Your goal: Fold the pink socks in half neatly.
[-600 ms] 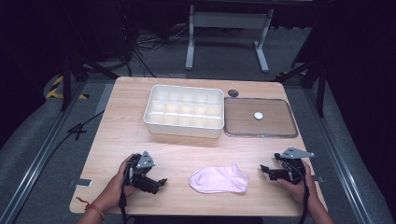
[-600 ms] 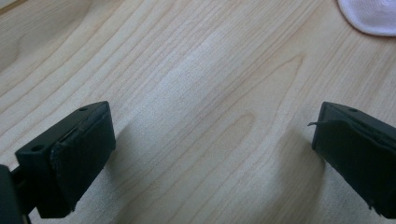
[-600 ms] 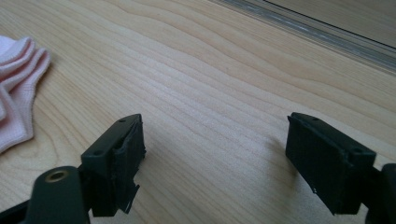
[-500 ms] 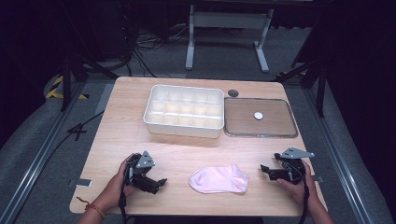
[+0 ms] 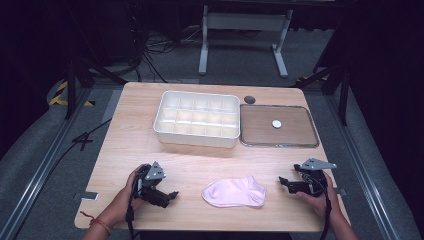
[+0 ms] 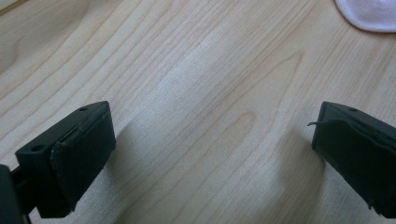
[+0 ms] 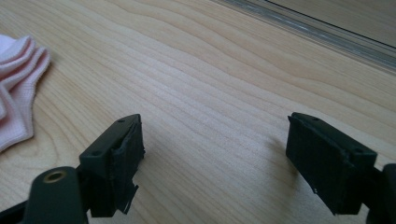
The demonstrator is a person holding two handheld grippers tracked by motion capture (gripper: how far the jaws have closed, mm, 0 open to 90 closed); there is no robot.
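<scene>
A pale pink sock [image 5: 234,192] lies flat on the wooden table [image 5: 200,160] near its front edge, between the two hands. My left gripper [image 5: 171,195] rests on the table to the sock's left, pointing toward it, jaws wide open with nothing between them. The left gripper view looks along its open jaws [image 6: 210,154] at bare wood, with the sock's edge [image 6: 369,16] at top right. My right gripper [image 5: 283,182] rests to the sock's right, also open and empty [image 7: 212,161]; the sock [image 7: 18,88] shows at the left of its view.
A white tray [image 5: 197,131] divided into several compartments stands at the back middle. Right of it lies a flat clear-rimmed lid [image 5: 257,141] with a small white disc [image 5: 276,123] on it. A dark round grommet [image 5: 249,99] sits behind them.
</scene>
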